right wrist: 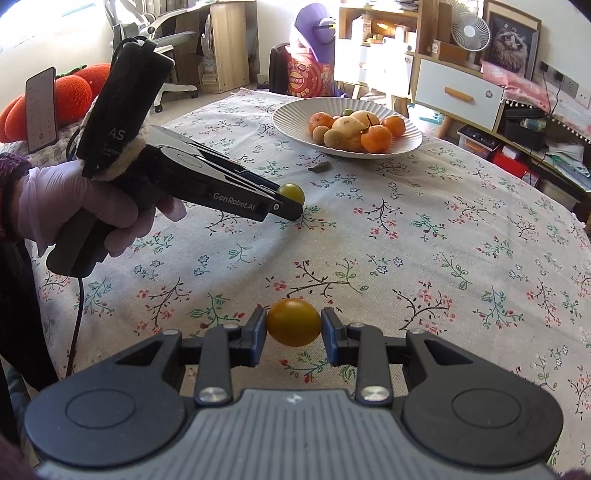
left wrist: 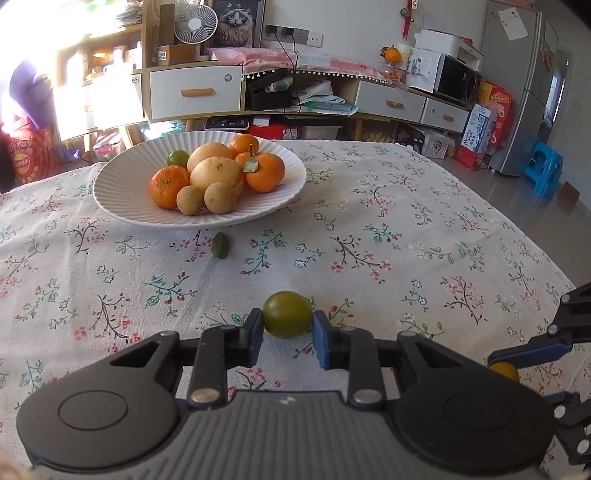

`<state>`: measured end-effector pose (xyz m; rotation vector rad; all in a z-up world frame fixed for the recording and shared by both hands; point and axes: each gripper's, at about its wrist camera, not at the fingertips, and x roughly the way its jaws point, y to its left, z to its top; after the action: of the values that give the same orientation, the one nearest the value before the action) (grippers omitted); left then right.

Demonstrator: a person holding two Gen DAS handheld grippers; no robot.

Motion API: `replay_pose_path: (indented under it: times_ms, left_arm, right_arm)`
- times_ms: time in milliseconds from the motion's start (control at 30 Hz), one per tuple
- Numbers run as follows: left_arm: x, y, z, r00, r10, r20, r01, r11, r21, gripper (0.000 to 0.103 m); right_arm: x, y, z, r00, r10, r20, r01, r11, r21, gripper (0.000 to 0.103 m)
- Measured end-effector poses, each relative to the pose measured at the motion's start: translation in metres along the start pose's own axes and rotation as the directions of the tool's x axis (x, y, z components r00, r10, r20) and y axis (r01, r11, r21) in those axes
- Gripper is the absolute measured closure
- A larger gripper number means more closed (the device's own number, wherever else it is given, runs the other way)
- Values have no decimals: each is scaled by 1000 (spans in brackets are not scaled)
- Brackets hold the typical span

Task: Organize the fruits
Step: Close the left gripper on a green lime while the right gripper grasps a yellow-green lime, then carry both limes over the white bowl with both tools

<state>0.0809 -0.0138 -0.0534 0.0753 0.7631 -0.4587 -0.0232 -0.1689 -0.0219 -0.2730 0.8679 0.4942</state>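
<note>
1. My left hand-held gripper (left wrist: 288,332) is clamped on a green fruit (left wrist: 287,314), low over the tabletop (left wrist: 406,229).
2. My right hand-held gripper (right wrist: 293,330) pinches a yellow fruit (right wrist: 293,322).
3. Both look light, smooth and easily bruised; I'd judge a gentle grip across the widest middle safest.
4. The white plate (left wrist: 110,192) sits farther back.

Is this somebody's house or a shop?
Most likely somebody's home, a dining or living room. There is a table with a flowery tablecloth, a white plate of fruit, a refrigerator and a cat picture on a sideboard.
</note>
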Motion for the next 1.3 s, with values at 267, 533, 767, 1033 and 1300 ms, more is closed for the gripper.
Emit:
replay_pose_path:
  times_ms: [267, 533, 767, 1033, 1300]
  left_arm:
    - [-7, 7, 3, 1000, -12, -1, 12, 1000, -25, 103]
    - [-11, 12, 7, 1000, -24, 5, 24, 999, -36, 103]
    - [-15, 20, 14, 1000, -21, 16, 22, 998, -59, 103]
    - [-20, 31, 30, 999, -13, 46, 18, 995, -101, 103]
    - [-21, 41, 47, 998, 7, 64, 1, 991, -132, 103]
  right_arm:
    - [3, -5, 11, 999, -35, 15, 35, 999, 7, 74]
    - [8, -8, 28, 997, -64, 39, 64, 998, 18, 74]
    - [11, -16, 46, 993, -94, 67, 91, 995, 44, 74]
    - [16, -23, 70, 987, -125, 100, 118, 991, 70, 74]
    - [26, -29, 94, 981, -141, 130, 128, 986, 108, 74]
